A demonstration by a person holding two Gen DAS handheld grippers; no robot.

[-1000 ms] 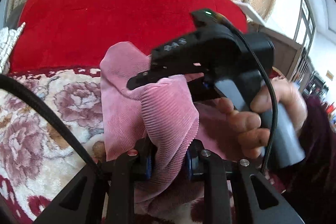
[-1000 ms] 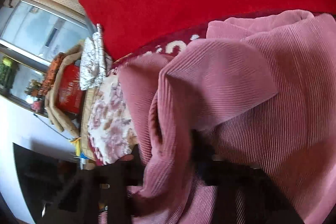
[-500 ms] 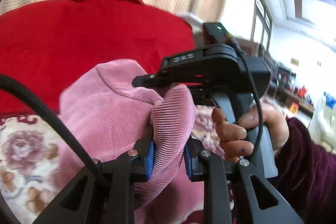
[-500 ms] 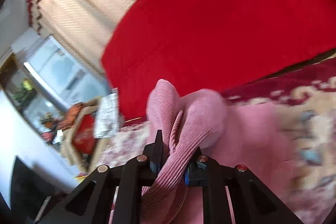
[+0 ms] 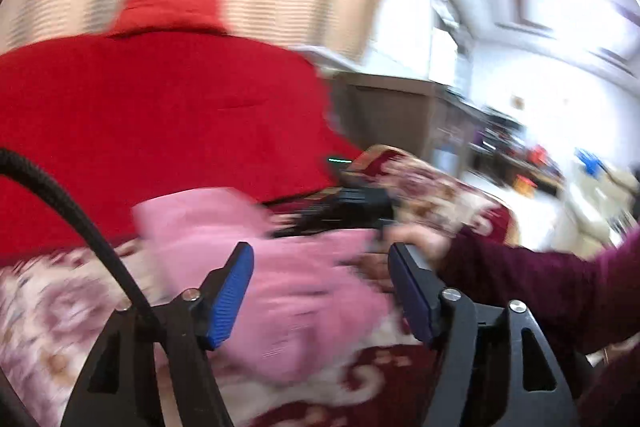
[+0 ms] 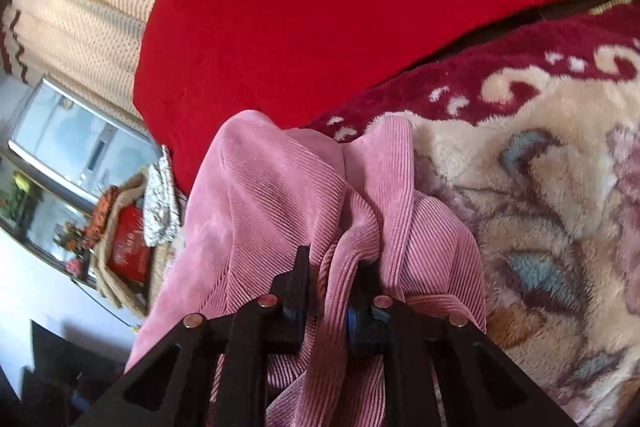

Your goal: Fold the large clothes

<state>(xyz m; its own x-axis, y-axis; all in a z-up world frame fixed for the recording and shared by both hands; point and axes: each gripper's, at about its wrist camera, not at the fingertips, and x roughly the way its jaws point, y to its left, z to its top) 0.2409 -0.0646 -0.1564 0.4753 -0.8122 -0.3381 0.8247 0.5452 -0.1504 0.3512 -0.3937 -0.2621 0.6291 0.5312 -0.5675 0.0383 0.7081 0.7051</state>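
A pink ribbed corduroy garment lies bunched on a floral plush blanket. My right gripper is shut on a fold of it, with cloth draped over both fingers. In the blurred left wrist view the garment lies beyond my left gripper, which is open wide and holds nothing. The right gripper's black body and the person's hand show past the garment in that view.
A red quilt lies behind the garment, with a red pillow and beige curtain beyond. A dark red sleeve crosses the right side. A window and cluttered boxes are at the left.
My left gripper has opened and let go of the pink garment, which has dropped onto the blanket. My right gripper still holds its fold and has moved lower.
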